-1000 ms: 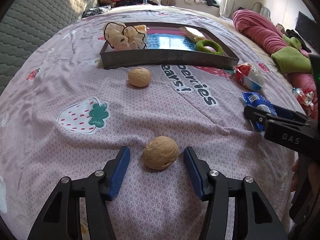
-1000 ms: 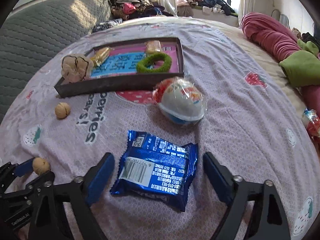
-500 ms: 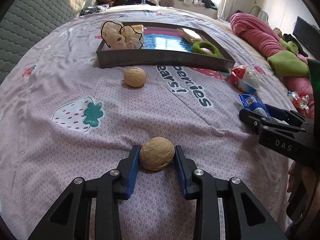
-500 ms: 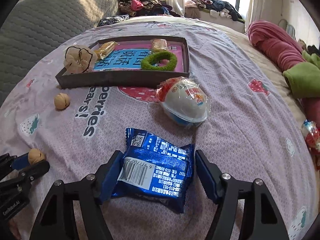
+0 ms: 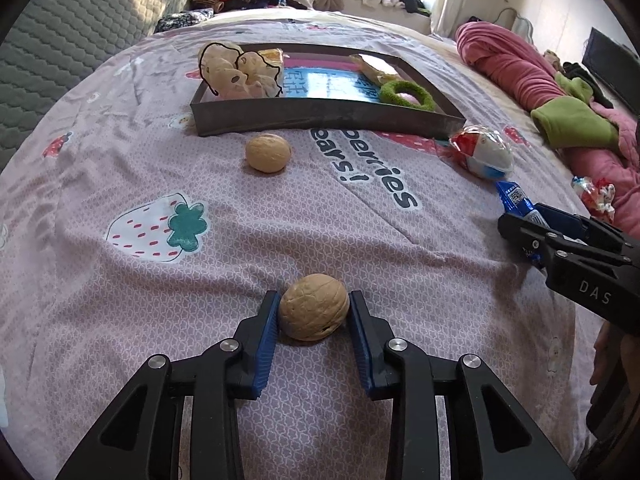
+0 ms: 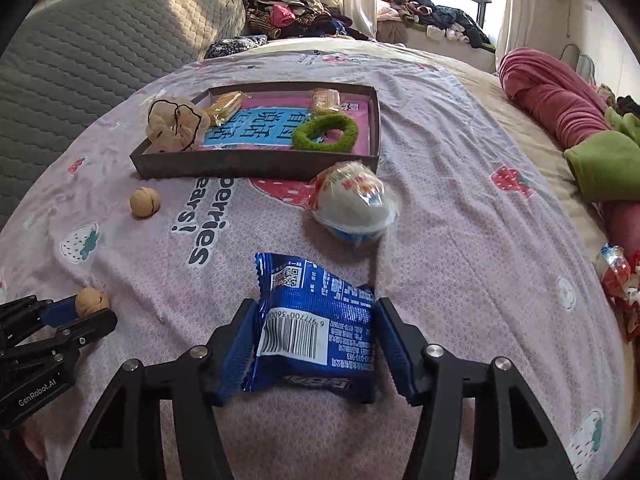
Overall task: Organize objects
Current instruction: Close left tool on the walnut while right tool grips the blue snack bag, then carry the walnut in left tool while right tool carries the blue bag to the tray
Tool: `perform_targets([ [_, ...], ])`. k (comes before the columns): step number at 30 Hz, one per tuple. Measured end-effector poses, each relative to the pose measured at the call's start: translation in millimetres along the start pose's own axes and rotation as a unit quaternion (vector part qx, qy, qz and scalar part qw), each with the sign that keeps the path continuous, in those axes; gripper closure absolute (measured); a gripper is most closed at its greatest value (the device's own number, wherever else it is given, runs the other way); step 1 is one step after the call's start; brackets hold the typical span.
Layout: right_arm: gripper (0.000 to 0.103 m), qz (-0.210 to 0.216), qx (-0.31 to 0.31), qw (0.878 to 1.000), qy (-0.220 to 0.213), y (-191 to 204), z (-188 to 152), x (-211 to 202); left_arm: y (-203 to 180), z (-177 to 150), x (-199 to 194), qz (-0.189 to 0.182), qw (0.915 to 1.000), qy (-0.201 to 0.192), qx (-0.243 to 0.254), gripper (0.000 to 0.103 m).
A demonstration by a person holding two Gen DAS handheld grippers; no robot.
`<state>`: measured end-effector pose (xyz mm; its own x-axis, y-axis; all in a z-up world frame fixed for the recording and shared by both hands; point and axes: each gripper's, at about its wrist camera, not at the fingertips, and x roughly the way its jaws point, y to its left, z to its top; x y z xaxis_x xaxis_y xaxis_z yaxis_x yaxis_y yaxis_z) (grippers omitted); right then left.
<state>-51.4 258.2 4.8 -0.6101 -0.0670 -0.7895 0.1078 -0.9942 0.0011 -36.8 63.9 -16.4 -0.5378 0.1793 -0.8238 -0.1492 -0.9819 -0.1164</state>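
Left gripper [image 5: 313, 312] is clamped on the near walnut [image 5: 313, 306], right gripper [image 6: 316, 340] just closed onto the blue packet [image 6: 316, 320], likely for the far tray [image 6: 256, 164].

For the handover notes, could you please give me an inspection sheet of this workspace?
Surface: bed sheet with strawberry print, wrinkled.
Job's things: near walnut and blue packet on the sheet; far walnut and wrapped egg loose in front of the tray, which holds a green ring, a beige scrunchie and two snack packs.
Clutter: red-white wrapper at the right edge.
Grippers: left gripper shut on the near walnut; right gripper has just been closing, pads against the blue packet.
Cables: nothing seen.
Surroundings: pink bedding, clothes pile by the window.
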Motion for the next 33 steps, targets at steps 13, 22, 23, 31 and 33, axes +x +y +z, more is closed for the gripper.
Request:
perform_targets([
  [13, 0.047, 0.022, -0.007, 0.999, -0.027, 10, 6, -25, 0, 3, -13, 0.0, 0.9999, -0.016, -0.002, 0.068],
  [22, 0.047, 0.034, -0.014, 0.999, -0.039, 20, 9, -33, -1, 10, -28, -0.003, 0.9996, -0.03, 0.001, 0.068],
  [23, 0.047, 0.035, -0.014, 0.998, -0.042, 20, 10, -35, -1, 11, -29, -0.003, 0.9995, -0.032, 0.001, 0.068],
  [31, 0.047, 0.039, -0.017, 0.997, -0.06, 24, 16, -44, -2, 19, -36, -0.001, 0.999, -0.045, 0.002, 0.068],
  [33, 0.047, 0.041, -0.016, 0.997, -0.062, 24, 18, -45, -1, 25, -39, 0.0, 0.9988, -0.05, 0.002, 0.068],
])
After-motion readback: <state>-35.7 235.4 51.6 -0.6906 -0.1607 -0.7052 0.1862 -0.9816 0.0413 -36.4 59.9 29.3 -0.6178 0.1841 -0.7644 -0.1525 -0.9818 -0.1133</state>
